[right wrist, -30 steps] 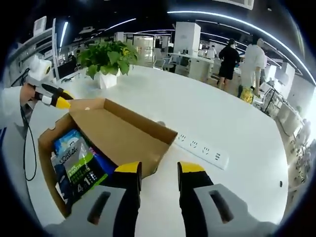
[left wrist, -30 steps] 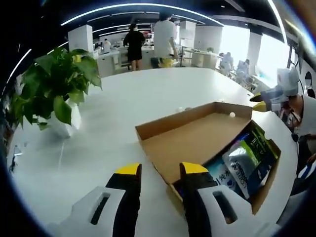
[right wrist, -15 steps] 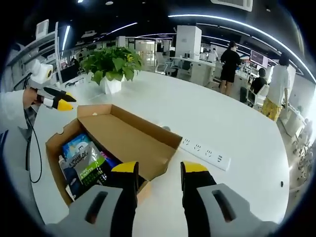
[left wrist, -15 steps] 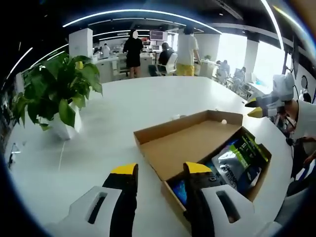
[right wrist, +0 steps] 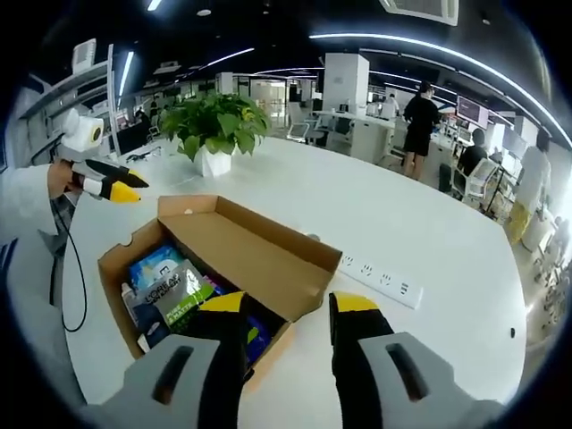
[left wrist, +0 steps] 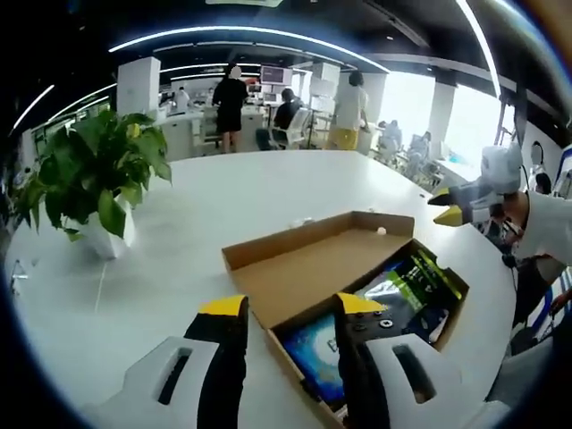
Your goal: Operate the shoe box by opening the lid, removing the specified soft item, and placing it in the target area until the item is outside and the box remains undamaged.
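Both grippers, left (left wrist: 290,308) and right (right wrist: 288,306), are spread, holding nothing, near the open box (right wrist: 234,255); pouches (right wrist: 172,290) inside, lid (left wrist: 317,268) folded back.

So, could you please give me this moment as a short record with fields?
box: cardboard shoe box on the white table, lid open
contents: soft packets inside the box
left gripper: open, holding nothing, above the box's near edge
right gripper: open, holding nothing, by the lid's edge
nearby: potted plant, power strip beside the box
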The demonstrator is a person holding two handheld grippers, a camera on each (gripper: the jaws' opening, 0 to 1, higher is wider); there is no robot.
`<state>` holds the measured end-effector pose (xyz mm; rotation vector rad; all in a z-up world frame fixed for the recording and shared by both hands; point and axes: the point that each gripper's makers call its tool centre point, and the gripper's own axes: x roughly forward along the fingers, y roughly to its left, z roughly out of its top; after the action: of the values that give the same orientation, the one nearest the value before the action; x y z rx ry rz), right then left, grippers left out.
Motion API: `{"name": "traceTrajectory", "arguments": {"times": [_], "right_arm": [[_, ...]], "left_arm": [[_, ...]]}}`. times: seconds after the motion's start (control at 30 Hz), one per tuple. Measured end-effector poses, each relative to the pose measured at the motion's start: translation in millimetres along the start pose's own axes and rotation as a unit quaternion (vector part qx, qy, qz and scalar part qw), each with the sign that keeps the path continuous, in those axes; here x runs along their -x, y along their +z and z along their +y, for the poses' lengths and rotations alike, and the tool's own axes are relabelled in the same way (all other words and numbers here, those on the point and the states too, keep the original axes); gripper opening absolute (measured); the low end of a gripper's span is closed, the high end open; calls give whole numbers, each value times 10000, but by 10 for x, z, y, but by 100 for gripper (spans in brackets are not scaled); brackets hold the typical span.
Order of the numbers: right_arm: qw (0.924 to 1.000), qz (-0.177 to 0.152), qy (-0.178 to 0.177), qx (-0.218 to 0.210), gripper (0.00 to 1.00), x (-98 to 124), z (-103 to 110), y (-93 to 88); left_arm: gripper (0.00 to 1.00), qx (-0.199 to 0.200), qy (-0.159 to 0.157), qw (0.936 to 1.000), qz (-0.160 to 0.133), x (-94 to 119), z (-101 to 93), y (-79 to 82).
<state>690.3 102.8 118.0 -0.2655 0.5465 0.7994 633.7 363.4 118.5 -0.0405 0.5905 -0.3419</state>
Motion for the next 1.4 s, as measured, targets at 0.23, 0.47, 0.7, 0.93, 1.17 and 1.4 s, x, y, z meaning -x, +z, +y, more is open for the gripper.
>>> {"name": "traceTrajectory", "arguments": {"times": [0.23, 0.47, 0.7, 0.93, 1.17, 1.4], "right_arm": [[9999, -59, 106, -113, 36, 71, 90, -7], [9994, -116, 210, -251, 37, 143, 169, -33], [9993, -124, 247, -265, 37, 207, 221, -57], [9993, -120, 263, -254, 37, 259, 273, -95], [9989, -156, 341, -266, 38, 320, 360, -124], [9980, -161, 470, -380, 39, 356, 453, -158]], "left_arm": [[45, -17, -228, 9997, -54, 57, -134, 16], [47, 71, -505, 9987, -15, 97, -272, -54], [46, 65, -703, 9975, 41, 121, -386, -130], [47, 107, -879, 9961, 24, 143, -479, -161], [49, 41, -1021, 9947, -77, 212, -573, -146], [51, -37, -1157, 9932, -92, 237, -665, -187]]}}
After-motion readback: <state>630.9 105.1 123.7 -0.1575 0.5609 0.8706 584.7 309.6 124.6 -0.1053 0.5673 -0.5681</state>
